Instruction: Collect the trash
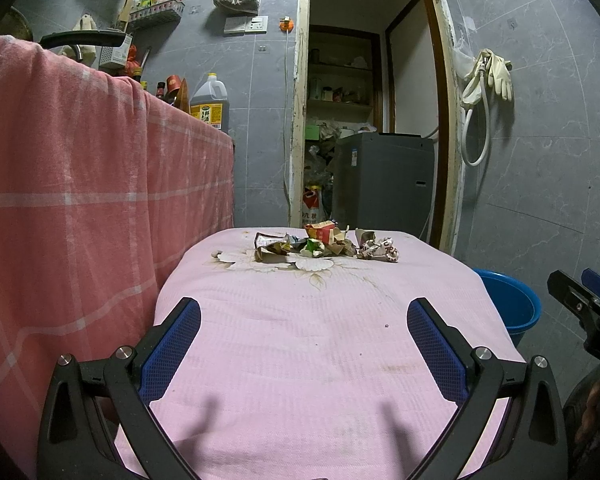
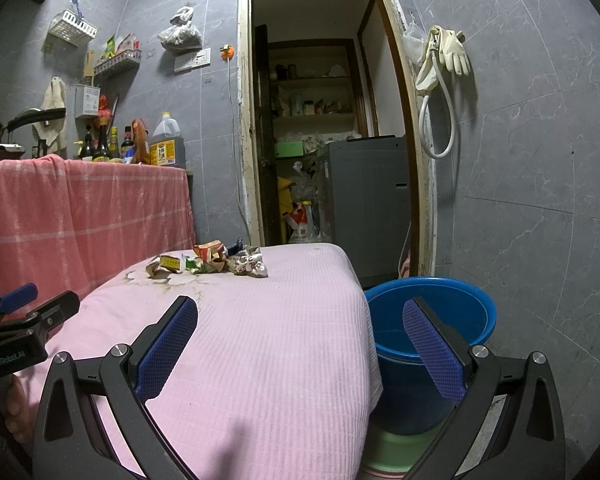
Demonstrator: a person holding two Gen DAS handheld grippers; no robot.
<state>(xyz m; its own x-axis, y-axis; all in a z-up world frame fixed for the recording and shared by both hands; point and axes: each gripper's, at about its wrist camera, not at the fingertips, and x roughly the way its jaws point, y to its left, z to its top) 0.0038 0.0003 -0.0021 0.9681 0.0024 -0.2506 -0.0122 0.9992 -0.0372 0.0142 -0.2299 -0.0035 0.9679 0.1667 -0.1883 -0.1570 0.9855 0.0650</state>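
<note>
A heap of crumpled wrappers and paper trash [image 1: 324,245] [image 2: 210,263] lies at the far end of a pink-covered table [image 1: 300,360] [image 2: 260,340]. My left gripper [image 1: 303,312] hovers open over the near part of the table, well short of the trash, with nothing between its blue pads. My right gripper [image 2: 300,310] is also open and empty, over the table's right edge. A blue bucket [image 2: 432,320] [image 1: 508,304] stands on the floor to the right of the table, partly behind my right finger. Each gripper shows at the edge of the other's view.
A counter draped in red checked cloth [image 1: 80,200] [image 2: 80,208] rises left of the table, with bottles and an oil jug [image 1: 209,102] on top. Behind the table an open doorway [image 2: 320,120] shows a grey appliance [image 1: 384,180]. Gloves and a hose [image 2: 440,68] hang on the tiled wall.
</note>
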